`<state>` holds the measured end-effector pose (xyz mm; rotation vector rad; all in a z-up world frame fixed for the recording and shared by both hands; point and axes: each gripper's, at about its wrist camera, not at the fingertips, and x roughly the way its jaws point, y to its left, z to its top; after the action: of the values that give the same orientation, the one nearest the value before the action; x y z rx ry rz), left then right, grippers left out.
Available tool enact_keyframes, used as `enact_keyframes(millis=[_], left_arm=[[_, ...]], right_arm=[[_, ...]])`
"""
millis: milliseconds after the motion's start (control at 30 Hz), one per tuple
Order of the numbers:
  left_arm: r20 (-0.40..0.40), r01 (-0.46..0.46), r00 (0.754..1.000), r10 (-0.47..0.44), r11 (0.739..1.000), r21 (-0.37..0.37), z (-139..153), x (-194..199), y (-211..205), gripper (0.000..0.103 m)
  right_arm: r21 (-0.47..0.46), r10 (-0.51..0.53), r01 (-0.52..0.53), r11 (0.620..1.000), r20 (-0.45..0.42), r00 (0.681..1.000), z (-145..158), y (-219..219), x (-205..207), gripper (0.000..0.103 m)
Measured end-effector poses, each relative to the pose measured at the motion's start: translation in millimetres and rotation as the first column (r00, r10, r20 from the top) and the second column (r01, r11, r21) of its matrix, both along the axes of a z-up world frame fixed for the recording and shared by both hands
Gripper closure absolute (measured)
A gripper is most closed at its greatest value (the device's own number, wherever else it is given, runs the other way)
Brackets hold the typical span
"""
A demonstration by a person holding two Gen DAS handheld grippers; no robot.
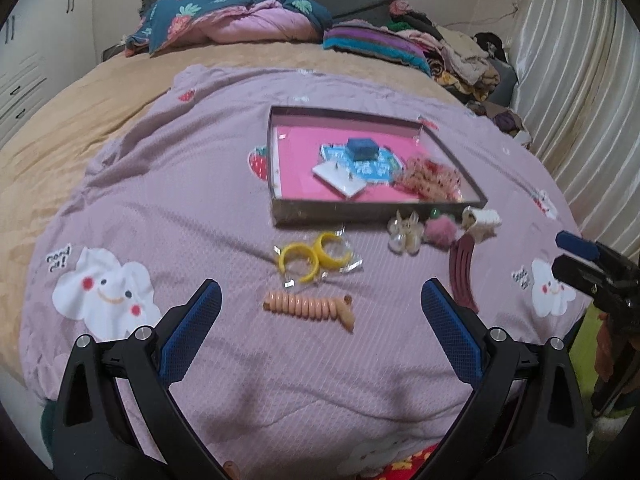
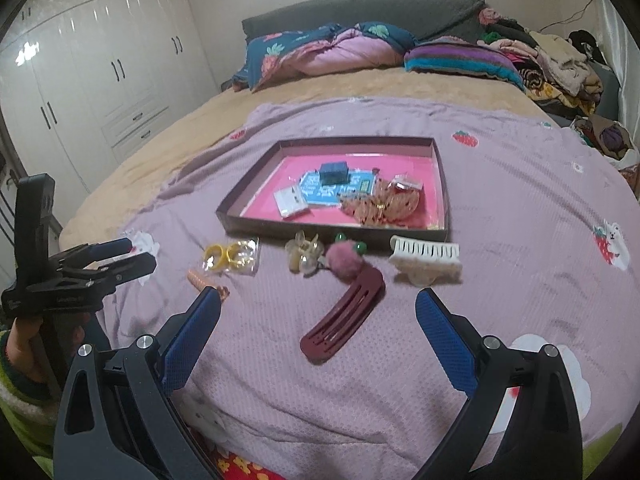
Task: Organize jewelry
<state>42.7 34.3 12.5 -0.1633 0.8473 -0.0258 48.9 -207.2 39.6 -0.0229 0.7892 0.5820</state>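
Grippers, left point(image 1: 322, 304) and right point(image 2: 318, 308), both wide, empty, above hair accessories.

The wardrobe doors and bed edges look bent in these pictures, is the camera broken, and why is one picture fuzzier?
Not broken: both are fisheye views, so straight lines bow. In the right wrist view the wardrobe curves and carries a glare patch. The left wrist view is softer, the tray and yellow rings smeared. Dark corners frame both.
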Motion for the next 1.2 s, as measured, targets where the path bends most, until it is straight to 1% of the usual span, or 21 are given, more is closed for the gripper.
enact_keyframes(millis=[100, 433, 700, 800, 1000, 1100, 1200], left_arm=[[-0.029, 0.010, 1.000, -0.010, 1.000, 0.007, -11, -1, -3, 0.010], [-0.091, 0.057, 0.994, -0.052, 0.997, 0.048, -40, 0, -18, 0.010], [-0.114, 0.028, 0.993, -0.018, 0.996, 0.082, -58, 16, -10, 0.010], [-0.124, 0.006, 0.992, 0.004, 0.997, 0.081, -65, 25, -4, 0.010], [-0.146, -0.016, 0.989, 0.024, 0.998, 0.053, -75, 41, 2, 0.010], [-0.150, -0.032, 0.988, 0.042, 0.997, 0.070, -80, 48, 1, 0.010], [-0.154, -0.036, 0.987, 0.046, 0.997, 0.065, -84, 52, 3, 0.010]], right_arm=[[-0.011, 0.004, -0.005, 1.000, -0.015, 1.000, -7, 3, 2, 0.006], [-0.023, 0.025, -0.026, 0.999, -0.059, 0.998, -24, 11, 3, 0.006], [-0.020, 0.017, -0.020, 1.000, -0.101, 0.995, -38, 9, 9, 0.006], [-0.023, 0.013, -0.016, 1.000, -0.108, 0.994, -42, 9, 12, 0.006], [-0.044, -0.004, -0.002, 0.999, -0.122, 0.993, -53, 11, 22, 0.006], [-0.074, -0.017, 0.007, 0.997, -0.140, 0.990, -61, 14, 31, 0.006], [-0.089, -0.027, 0.013, 0.996, -0.159, 0.987, -69, 16, 43, 0.007]])
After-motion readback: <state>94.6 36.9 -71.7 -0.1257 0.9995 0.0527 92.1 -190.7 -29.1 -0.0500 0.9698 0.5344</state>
